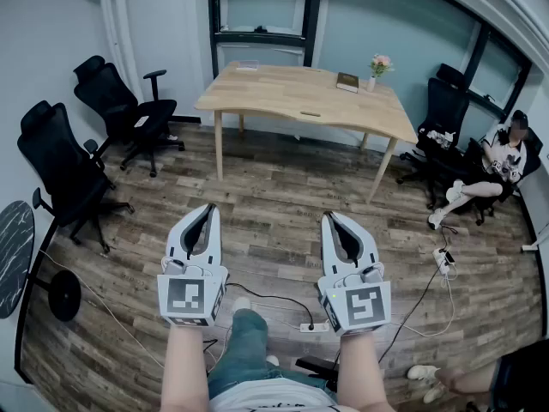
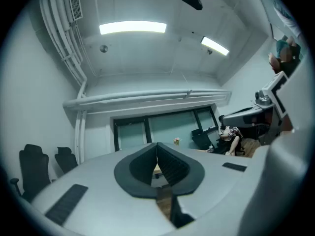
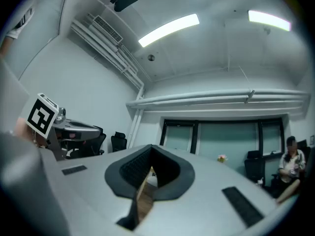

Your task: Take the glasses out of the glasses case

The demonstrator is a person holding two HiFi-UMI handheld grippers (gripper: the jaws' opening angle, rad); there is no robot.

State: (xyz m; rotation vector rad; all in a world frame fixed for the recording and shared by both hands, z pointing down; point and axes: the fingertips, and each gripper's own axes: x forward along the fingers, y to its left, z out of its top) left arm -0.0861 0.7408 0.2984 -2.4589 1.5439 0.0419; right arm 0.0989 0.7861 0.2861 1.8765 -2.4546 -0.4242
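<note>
At the left of the head view, the left gripper [image 1: 204, 213] was held up over the wooden floor [image 1: 274, 187]. Its jaws were pressed together with nothing between them. Beside it, the right gripper [image 1: 333, 220] was the same: shut tight and empty.

I think the task had not really begun. No glasses case could be seen for sure. A small dark box [image 1: 347, 81] lay on the far table [image 1: 283, 93], at the upper middle of the frame, next to a little vase of flowers [image 1: 380, 64]. It may be the case, but it was too small to tell. The next move would call for walking to the table and opening a gripper to take hold of the case.

Only the head view showed the floor, the table top and the box. The left gripper view pointed a bit upward and showed the ceiling lights [image 2: 133, 28]. The right gripper view showed a seated person [image 3: 290, 163] at its right edge.
</note>
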